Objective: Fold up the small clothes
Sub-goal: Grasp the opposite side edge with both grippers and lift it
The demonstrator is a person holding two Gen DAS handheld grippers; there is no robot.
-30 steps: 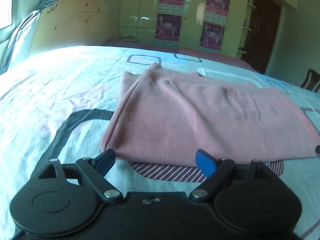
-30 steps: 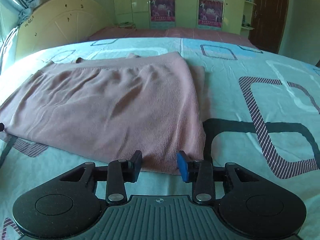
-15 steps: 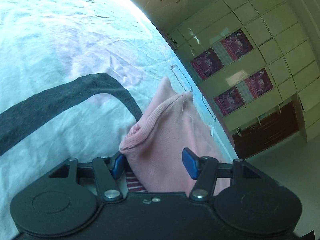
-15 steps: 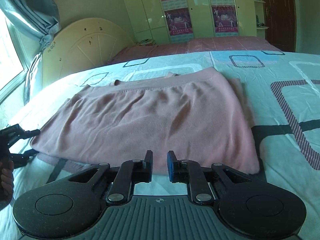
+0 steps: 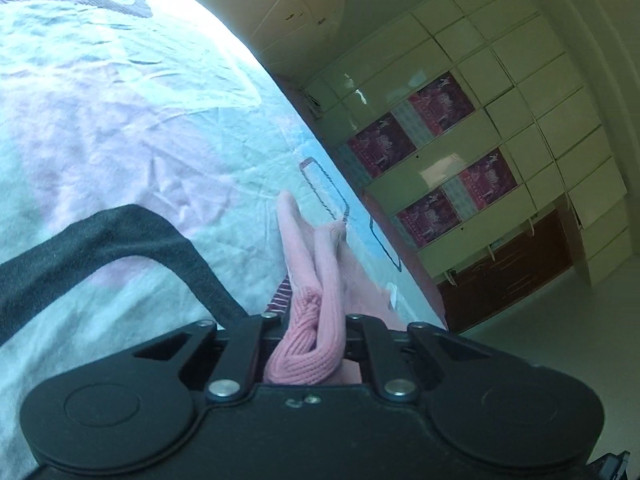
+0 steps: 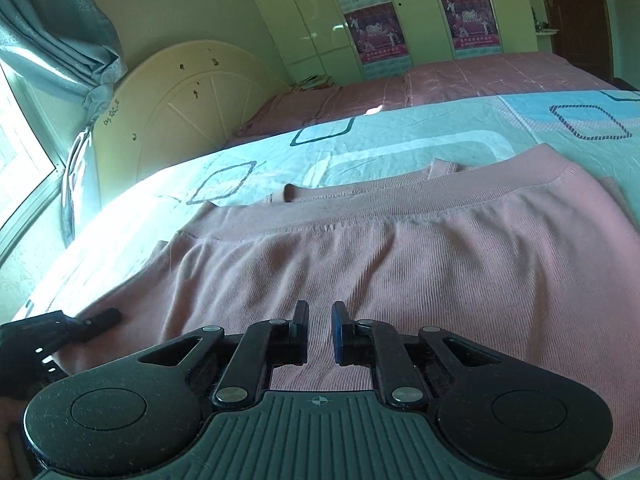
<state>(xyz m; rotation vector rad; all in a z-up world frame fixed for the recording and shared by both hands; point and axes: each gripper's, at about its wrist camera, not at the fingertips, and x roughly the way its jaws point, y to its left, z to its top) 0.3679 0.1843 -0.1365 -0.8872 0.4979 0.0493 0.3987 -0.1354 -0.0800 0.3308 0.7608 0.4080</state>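
Your left gripper (image 5: 312, 344) pinches a bunched corner of the pink garment (image 6: 400, 264).

Its fingertips are hidden by cloth; your right gripper (image 6: 320, 330) hovers, jaws slightly apart, apparently gripping nothing.

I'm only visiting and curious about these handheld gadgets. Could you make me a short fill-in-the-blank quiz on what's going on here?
1. The left gripper has its fingers closed on a bunched fold of the ____ garment.
2. The right gripper hovers over the garment with a ____ gap between its fingers, holding nothing.
3. The garment lies on a patterned ____.
4. On the cabinet doors hang purple ____.

Missing words: pink; narrow; bedsheet; posters
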